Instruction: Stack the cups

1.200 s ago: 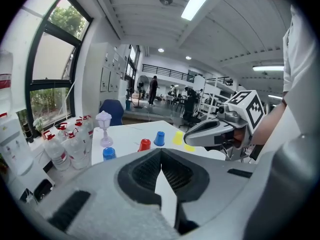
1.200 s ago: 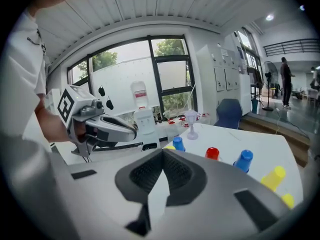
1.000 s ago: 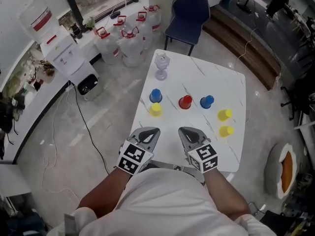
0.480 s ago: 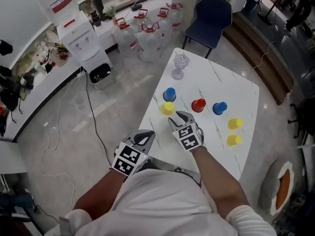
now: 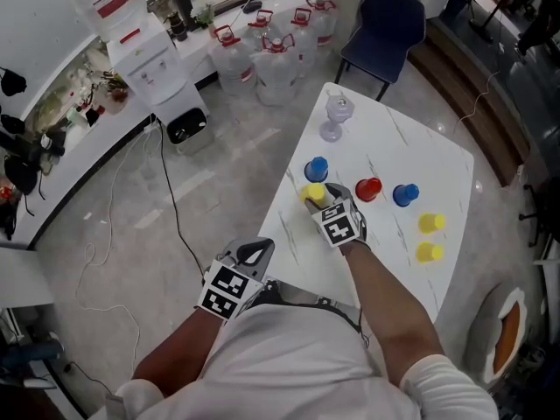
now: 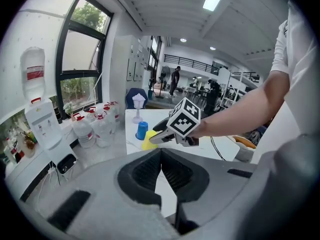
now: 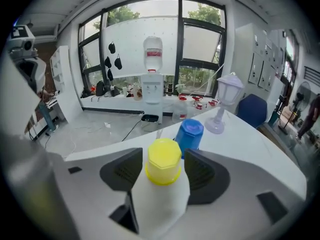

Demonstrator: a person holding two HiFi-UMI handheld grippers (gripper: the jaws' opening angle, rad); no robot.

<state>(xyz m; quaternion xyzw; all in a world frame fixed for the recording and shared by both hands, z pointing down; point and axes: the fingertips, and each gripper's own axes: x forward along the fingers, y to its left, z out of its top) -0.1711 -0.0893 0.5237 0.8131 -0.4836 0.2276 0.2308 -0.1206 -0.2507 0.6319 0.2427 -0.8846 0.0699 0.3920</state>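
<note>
Several upside-down cups stand on the white marble table (image 5: 394, 151). My right gripper (image 5: 322, 201) reaches the near-left yellow cup (image 5: 311, 192); its jaws are opening and straddle the yellow cup (image 7: 163, 161) with a gap on both sides. A blue cup (image 5: 317, 169) stands just behind it, and that blue cup (image 7: 189, 134) also shows in the right gripper view. A red cup (image 5: 368, 189), a second blue cup (image 5: 405, 195) and two yellow cups (image 5: 430, 223) (image 5: 427, 253) stand further right. My left gripper (image 5: 248, 255) hangs shut and empty off the table's near-left corner.
A glass goblet (image 5: 333, 116) stands at the table's far left corner. On the floor to the left are water bottles (image 5: 262, 55), a water dispenser (image 5: 144, 51) and a cable. A blue chair (image 5: 389, 20) stands behind the table.
My right gripper has moved forward from the table's near edge to the yellow cup, and its jaws have spread from shut to wide. My left gripper stayed back near my body.
</note>
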